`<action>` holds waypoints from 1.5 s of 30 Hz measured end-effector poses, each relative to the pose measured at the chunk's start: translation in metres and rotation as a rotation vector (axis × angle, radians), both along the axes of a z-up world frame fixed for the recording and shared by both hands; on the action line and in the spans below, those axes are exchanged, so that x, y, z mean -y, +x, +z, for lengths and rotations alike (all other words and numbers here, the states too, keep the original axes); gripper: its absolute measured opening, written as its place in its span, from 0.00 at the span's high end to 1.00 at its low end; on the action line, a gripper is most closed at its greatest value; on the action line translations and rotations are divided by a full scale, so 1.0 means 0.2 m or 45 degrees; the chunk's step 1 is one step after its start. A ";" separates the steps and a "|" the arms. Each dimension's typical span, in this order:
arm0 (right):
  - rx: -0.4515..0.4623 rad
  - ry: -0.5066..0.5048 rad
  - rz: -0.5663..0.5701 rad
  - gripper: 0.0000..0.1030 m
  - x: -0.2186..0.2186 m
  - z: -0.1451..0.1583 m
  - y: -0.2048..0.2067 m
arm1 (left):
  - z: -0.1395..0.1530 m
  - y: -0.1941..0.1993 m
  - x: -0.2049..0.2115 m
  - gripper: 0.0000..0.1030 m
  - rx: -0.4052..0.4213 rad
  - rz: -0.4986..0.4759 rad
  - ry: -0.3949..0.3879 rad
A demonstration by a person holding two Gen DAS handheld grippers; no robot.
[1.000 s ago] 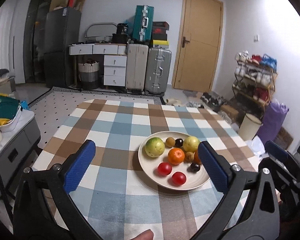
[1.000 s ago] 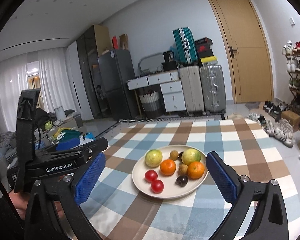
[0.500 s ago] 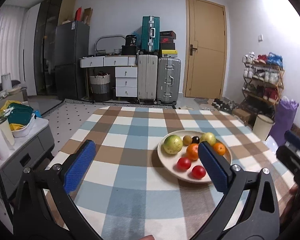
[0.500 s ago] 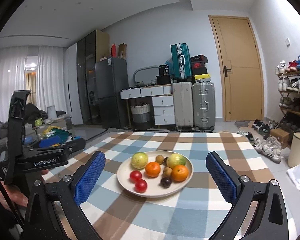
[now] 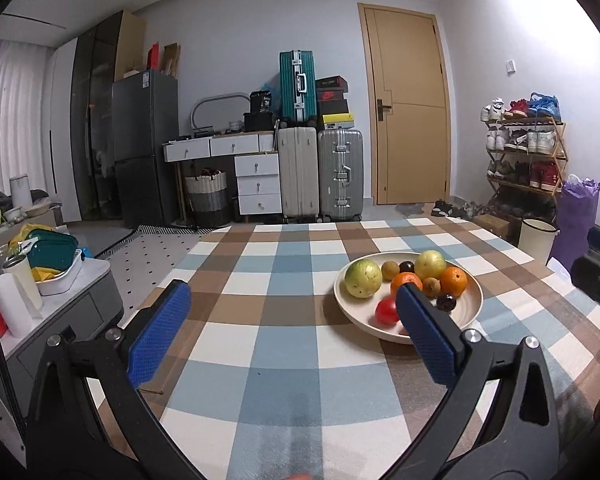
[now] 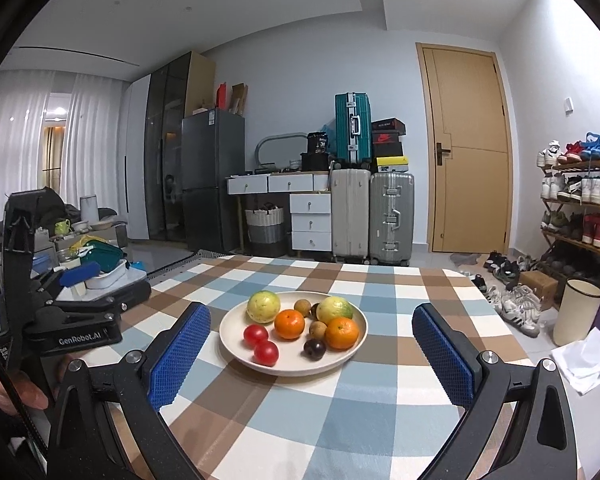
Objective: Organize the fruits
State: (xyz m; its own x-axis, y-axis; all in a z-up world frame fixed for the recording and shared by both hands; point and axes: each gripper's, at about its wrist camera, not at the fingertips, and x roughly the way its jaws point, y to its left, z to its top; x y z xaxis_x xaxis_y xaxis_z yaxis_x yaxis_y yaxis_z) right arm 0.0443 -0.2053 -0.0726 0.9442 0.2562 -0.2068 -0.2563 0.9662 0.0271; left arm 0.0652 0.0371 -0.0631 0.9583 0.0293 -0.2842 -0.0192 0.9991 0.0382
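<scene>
All fruits sit grouped on cream plate, frame centre, on checked tablecloth: two guavas, two oranges, two tomatoes, dark plum, small brown fruits. We judge scene fits sorted-and-done or awaiting sorting; no second container visible.

Left gripper and right gripper: jaws wide apart, holding nothing, hovering short of plate.

Left gripper's right pad overlaps plate in left view. Tablecloth around plate bare; suitcases, shoe rack far behind.
</scene>
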 end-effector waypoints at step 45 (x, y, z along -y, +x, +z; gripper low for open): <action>-0.120 -0.030 -0.035 0.00 0.01 -0.06 0.09 | -0.03 0.07 -0.03 0.01 -0.051 -0.006 -0.045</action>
